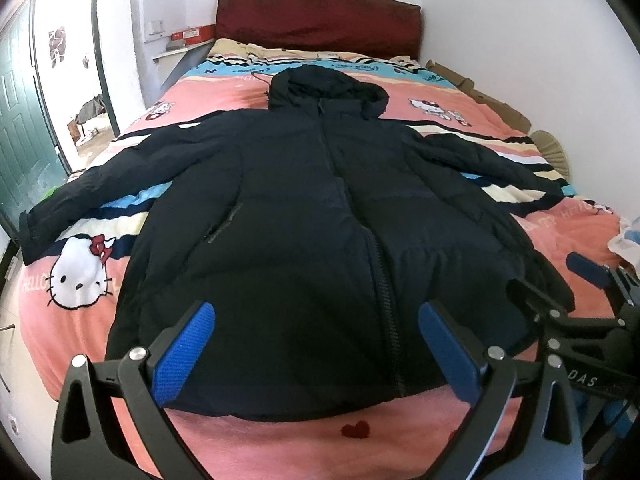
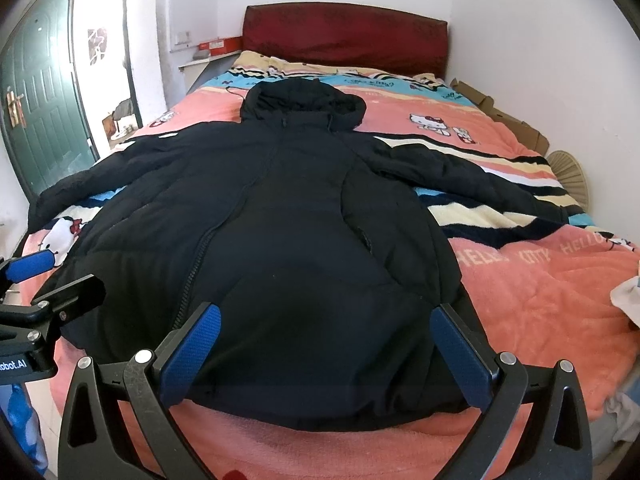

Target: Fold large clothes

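Across the bed (image 1: 560,240), black hooded jacket (image 1: 312,220) spread flat, hood at 12 o'clock, left gripper (image 1: 316,344) and right gripper (image 2: 326,348) jaws wide, empty, over hem, dark fabric detail indistinct, sleeve cuffs hard to resolve.

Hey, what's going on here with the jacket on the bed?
A person is holding a two-finger gripper in each hand, about to fold a black hooded jacket. It lies spread flat, front up and zipped, on a pink cartoon-print blanket, both sleeves stretched out to the sides and the hood toward the red headboard. The left gripper and right gripper are both open above the hem at the foot of the bed, holding nothing. No fold has been made yet.
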